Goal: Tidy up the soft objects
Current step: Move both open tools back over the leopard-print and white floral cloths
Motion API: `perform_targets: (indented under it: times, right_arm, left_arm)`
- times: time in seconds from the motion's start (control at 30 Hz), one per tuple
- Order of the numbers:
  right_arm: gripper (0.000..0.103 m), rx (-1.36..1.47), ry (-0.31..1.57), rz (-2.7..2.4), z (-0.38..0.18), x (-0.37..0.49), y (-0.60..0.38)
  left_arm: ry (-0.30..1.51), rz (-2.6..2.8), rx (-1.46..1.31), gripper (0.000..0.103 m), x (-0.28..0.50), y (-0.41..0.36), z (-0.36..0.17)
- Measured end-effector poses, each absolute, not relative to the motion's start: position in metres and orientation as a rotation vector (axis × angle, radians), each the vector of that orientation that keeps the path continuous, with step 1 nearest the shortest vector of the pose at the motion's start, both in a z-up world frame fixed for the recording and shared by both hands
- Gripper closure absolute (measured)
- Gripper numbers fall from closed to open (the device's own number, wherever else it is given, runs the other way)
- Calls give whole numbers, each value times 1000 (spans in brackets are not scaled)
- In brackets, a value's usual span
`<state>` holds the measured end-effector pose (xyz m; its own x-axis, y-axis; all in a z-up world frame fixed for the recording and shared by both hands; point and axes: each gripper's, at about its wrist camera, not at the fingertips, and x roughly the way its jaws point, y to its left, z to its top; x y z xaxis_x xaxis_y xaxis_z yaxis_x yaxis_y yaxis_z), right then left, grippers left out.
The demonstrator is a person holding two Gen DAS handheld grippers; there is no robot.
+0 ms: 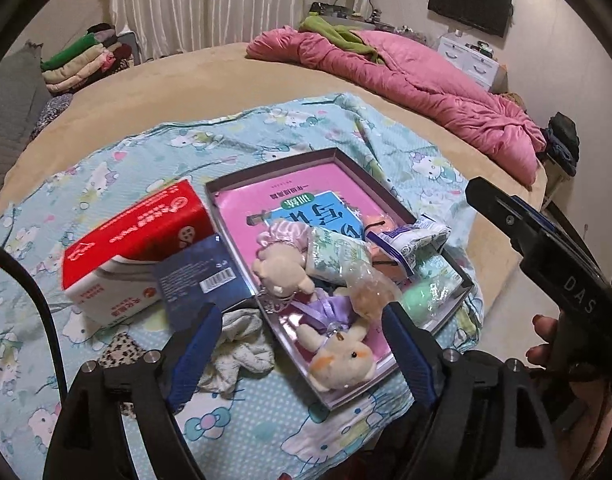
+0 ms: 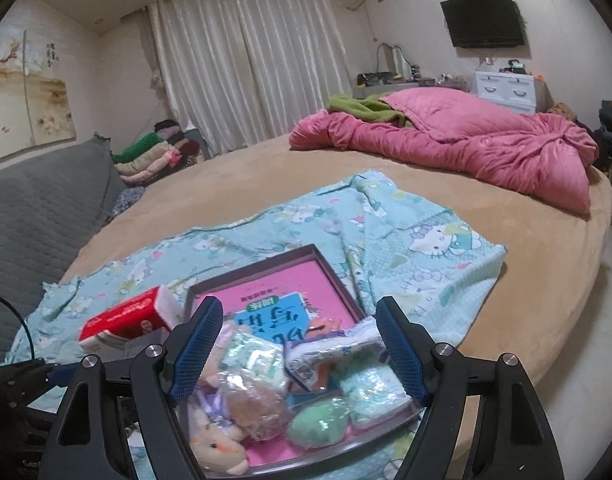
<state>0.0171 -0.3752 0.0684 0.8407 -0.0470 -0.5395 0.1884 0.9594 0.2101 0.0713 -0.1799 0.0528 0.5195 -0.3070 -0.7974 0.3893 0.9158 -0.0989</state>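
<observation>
Both grippers spread wide, nothing held. Left gripper [image 1: 302, 344] poised above the shallow box [image 1: 462, 280], straddling the near end where two plush toys [image 1: 338, 356] lie; long axis running away toward the pink book. Crumpled white cloth [image 1: 234, 352] outside the box, just beside its near-left edge, close under the left finger. Right gripper [image 2: 298, 344] over the wrapped packets [image 2: 258, 356], roughly four. One red tissue pack [image 1: 134, 240] left of the box.

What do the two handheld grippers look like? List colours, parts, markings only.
Both the left gripper and the right gripper have black frames, silver pivot bolts and blue textured pads on the jaws. The left view shows white "DAS" lettering on the right gripper's black body, and a black cable.
</observation>
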Motion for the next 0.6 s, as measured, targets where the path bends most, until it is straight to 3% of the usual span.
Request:
perform_targets:
  times: [0.6]
  right_arm:
    - [23,234,585,29,94,9,-321]
  left_arm:
    - [891,-313,91,21,51,-124,79]
